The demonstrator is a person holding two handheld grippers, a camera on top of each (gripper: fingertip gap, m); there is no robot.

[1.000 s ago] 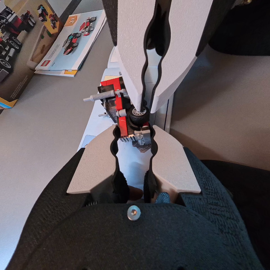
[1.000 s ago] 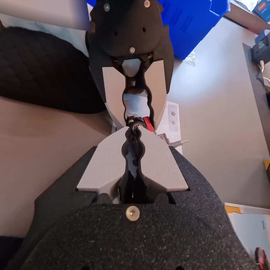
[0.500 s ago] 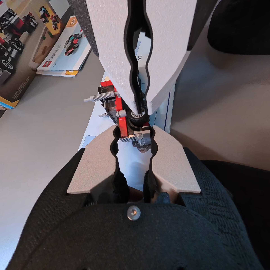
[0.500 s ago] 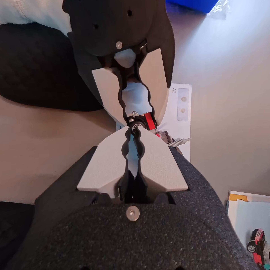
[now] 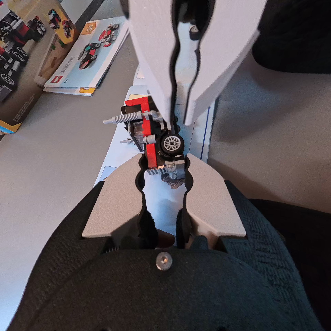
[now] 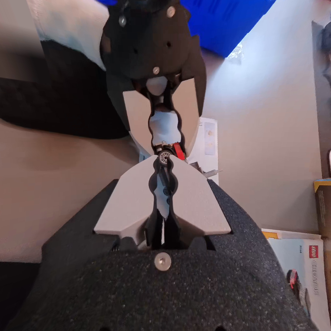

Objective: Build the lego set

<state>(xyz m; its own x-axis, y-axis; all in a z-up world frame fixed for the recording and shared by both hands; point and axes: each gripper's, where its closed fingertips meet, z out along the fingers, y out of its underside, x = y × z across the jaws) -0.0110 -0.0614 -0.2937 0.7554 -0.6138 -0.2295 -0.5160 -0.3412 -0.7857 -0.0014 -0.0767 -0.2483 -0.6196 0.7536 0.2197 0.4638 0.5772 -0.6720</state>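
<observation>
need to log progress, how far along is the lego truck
Done: red and black truck has its cab, grey exhaust and one wheel on. In hand: left tongs clamp its front; right tongs hover just above the wheel, slightly apart. Left: cannot tell; other wheels aren't visible.

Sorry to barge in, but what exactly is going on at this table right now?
A person is building a small red-and-black Lego truck with two handheld grippers. The left gripper clamps the truck's front end above an open instruction booklet. The right gripper hovers just past the grey-rimmed wheel on the truck's side, jaws slightly apart and not gripping it. More booklets and the set's box lie alongside.
</observation>
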